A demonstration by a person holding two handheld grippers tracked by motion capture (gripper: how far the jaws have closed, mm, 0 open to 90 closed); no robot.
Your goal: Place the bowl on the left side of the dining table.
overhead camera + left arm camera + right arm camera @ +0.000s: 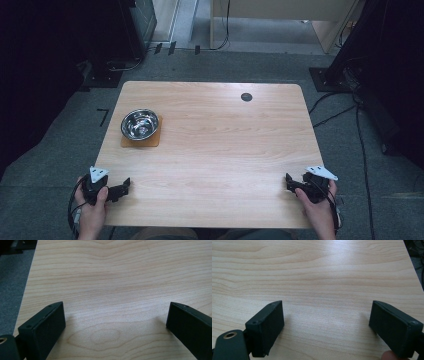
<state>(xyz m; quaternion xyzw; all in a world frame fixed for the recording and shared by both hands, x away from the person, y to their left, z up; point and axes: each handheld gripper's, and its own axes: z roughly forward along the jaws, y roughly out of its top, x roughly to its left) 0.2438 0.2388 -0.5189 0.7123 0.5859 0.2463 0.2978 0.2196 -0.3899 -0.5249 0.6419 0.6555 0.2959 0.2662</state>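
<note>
A shiny steel bowl [139, 124] sits on a brown square mat [151, 139] at the left side of the wooden table [215, 150]. My left gripper [125, 186] rests at the table's front left corner, well below the bowl, held by a hand. My right gripper [289, 182] rests at the front right corner. In the left gripper view the left gripper [116, 315] has its jaws wide apart over bare wood. The right gripper [327, 315] in its own view is likewise open with nothing between its jaws.
A small dark round grommet [246, 97] sits near the table's far edge. Grey carpet surrounds the table, with cables [362, 145] on the floor at the right and dark equipment stands [120, 40] at the back left.
</note>
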